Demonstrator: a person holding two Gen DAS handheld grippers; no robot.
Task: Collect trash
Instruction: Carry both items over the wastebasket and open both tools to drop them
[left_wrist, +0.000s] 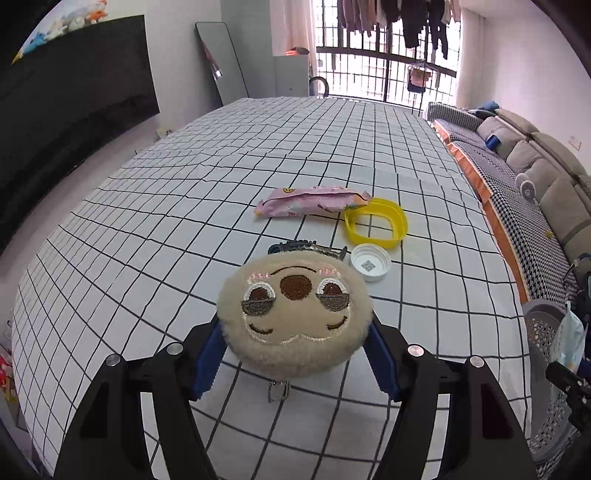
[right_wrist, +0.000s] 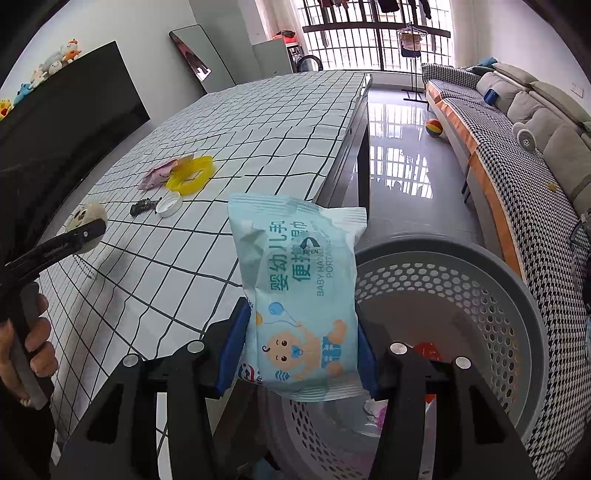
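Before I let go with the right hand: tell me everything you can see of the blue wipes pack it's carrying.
The wipes pack is a soft, pale blue plastic pouch, crinkled, with crimped ends, a cartoon baby, balloons, Chinese lettering and "OPEN" with an arrow. It stands roughly upright, slightly tilted, clamped at its lower half between the blue pads of the right hand-held gripper; its top is free. It hangs past the table edge, just above the near rim of the grey perforated basket, touching nothing else.

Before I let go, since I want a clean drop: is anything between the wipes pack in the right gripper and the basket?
Nothing visible. The right gripper holds the wipes pack above the grey basket, beside the table edge. The basket mouth is open, with only some trash at the bottom.
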